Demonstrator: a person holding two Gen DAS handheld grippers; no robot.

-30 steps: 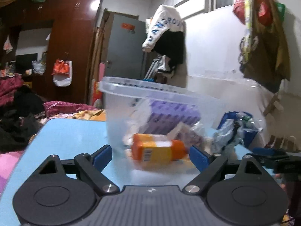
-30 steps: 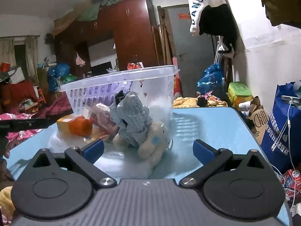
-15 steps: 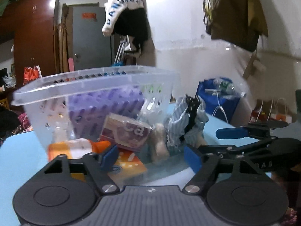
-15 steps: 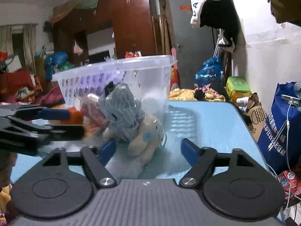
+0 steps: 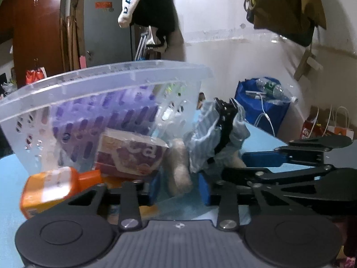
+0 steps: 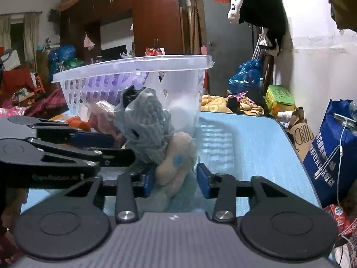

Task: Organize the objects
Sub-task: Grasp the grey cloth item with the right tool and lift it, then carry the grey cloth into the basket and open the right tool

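Observation:
A clear plastic basket (image 5: 104,82) stands on the blue table (image 6: 256,147), also in the right wrist view (image 6: 133,67). In front of it sits a beige plush toy in striped grey clothes (image 6: 156,134), also in the left wrist view (image 5: 200,147). My left gripper (image 5: 179,187) has its jaws narrowed around the toy's beige leg. My right gripper (image 6: 175,178) has its jaws narrowed around the toy's lower body from the other side. An orange bottle (image 5: 51,189) and a purple snack pack (image 5: 131,154) lie by the basket.
A blue bag (image 6: 330,156) stands right of the table. Clothes hang on the white wall (image 5: 245,22). A dark wardrobe (image 6: 154,22) and piles of clothes fill the back. The table's right edge is near the bag.
Both grippers have moved in on the plush toy from opposite sides, and their jaws have narrowed from wide open to around it.

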